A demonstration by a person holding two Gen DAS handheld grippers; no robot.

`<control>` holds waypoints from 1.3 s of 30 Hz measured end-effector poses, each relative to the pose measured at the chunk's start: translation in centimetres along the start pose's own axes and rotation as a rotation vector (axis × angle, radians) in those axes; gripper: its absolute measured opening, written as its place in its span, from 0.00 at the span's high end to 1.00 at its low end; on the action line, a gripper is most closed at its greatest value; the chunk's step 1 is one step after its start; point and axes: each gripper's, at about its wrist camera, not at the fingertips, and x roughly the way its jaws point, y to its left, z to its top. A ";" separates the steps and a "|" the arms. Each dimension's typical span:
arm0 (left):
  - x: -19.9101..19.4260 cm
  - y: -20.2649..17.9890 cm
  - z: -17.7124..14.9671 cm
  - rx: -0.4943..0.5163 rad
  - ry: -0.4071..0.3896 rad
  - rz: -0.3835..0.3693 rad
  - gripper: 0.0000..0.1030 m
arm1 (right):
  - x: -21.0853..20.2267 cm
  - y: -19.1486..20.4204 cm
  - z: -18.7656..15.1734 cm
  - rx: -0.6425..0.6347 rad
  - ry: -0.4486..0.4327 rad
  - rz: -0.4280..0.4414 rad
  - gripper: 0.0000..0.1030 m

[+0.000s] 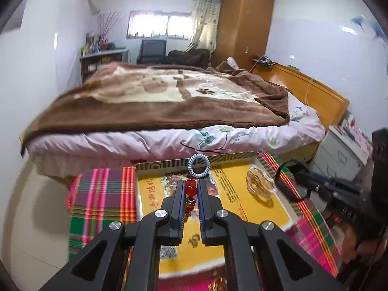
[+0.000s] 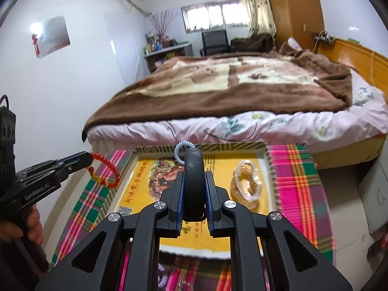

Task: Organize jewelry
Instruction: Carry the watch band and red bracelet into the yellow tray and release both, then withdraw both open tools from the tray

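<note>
My left gripper [image 1: 191, 186] is shut on a red bead bracelet [image 1: 191, 190] and holds it above the yellow tray [image 1: 266, 215]. From the right wrist view that gripper [image 2: 88, 157] is at the left, with the red bracelet [image 2: 108, 172] hanging over the tray's left edge. My right gripper [image 2: 194, 177] is shut on a black oval object [image 2: 193, 184] above the yellow tray [image 2: 218, 240]. A pale blue coil hair tie [image 1: 198, 166] lies at the tray's far edge; it also shows in the right wrist view [image 2: 179, 151]. A clear plastic bangle [image 2: 247, 181] lies on the tray's right side, also in the left wrist view [image 1: 260, 184].
The tray sits on a table with a bright plaid cloth [image 2: 298, 177]. A bed with a brown blanket [image 1: 157, 97] stands just behind the table. A grey cabinet [image 1: 339, 155] is at the right. My right gripper's body [image 1: 339, 189] shows at the right of the left wrist view.
</note>
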 end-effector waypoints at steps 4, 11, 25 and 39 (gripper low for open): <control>3.6 0.7 0.4 -0.023 0.044 -0.020 0.91 | 3.8 -0.1 0.6 0.005 0.061 0.003 0.85; 8.9 1.7 0.1 -0.069 0.093 -0.057 0.91 | 9.5 -1.0 0.7 0.058 0.167 0.077 0.85; 12.8 4.5 -1.3 -0.081 0.164 0.109 0.90 | 13.5 -2.9 0.3 0.077 0.229 0.020 0.84; 11.7 4.7 -1.8 -0.088 0.163 0.126 0.41 | 13.4 -2.1 0.4 -0.023 0.209 -0.074 0.54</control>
